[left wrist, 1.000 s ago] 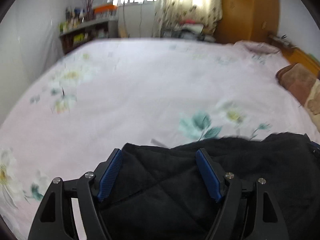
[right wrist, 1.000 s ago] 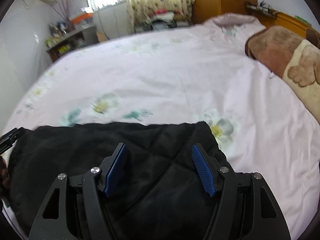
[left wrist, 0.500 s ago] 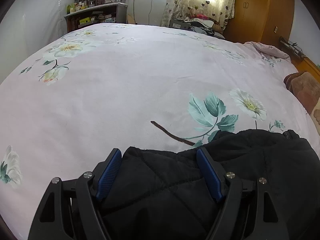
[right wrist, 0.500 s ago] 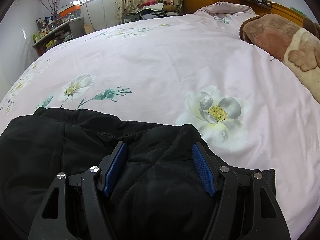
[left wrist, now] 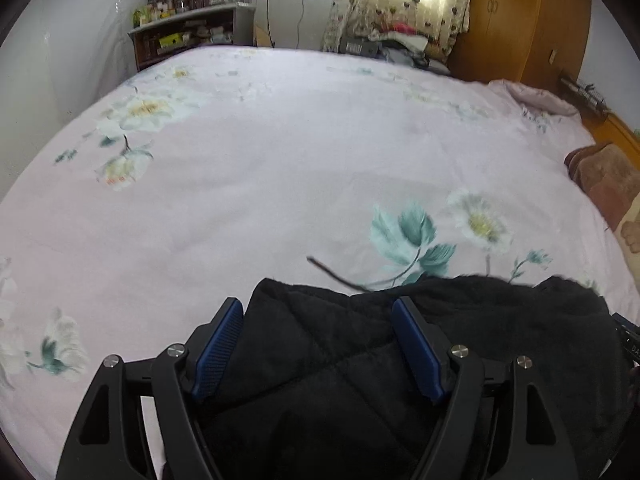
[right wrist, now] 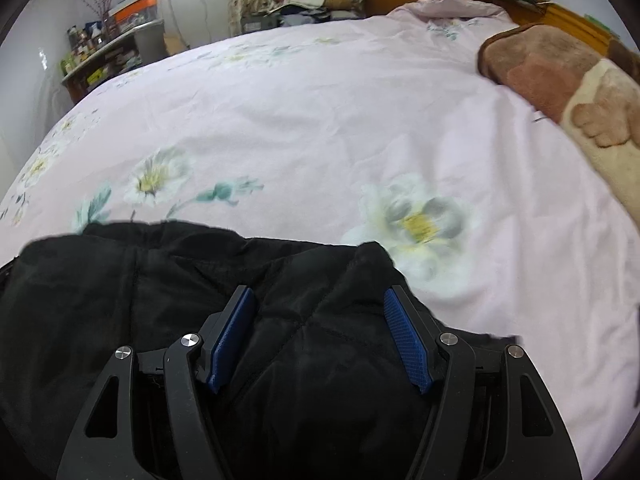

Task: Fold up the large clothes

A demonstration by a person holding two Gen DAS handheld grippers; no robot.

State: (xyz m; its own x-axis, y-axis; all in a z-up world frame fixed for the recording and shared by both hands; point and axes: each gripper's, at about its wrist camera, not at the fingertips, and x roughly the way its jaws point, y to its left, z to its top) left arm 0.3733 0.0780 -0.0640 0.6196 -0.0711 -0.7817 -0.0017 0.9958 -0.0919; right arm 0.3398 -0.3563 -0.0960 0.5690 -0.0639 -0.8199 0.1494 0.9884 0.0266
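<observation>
A thick black quilted jacket (left wrist: 320, 384) is bunched at the near edge of the pink floral bed sheet (left wrist: 280, 160). My left gripper (left wrist: 317, 308) holds its left part, and the padding fills the wide gap between the blue pads (left wrist: 218, 352). The right wrist view shows the same jacket (right wrist: 120, 300) spreading out to the left. My right gripper (right wrist: 319, 294) is shut on the jacket's right corner, with a quilted seam bulging between its pads (right wrist: 406, 340). The near part of the jacket is hidden under both grippers.
The sheet (right wrist: 320, 120) stretches far ahead of the jacket. A brown and cream plush blanket (right wrist: 560, 80) lies along the right side. A cluttered shelf (left wrist: 188, 36), a heap of clothes (left wrist: 392, 40) and a wooden wardrobe (left wrist: 520, 20) stand beyond the bed.
Both grippers dipped closer to the bed half a second ago and have come back up. The jacket stayed between their pads the whole time.
</observation>
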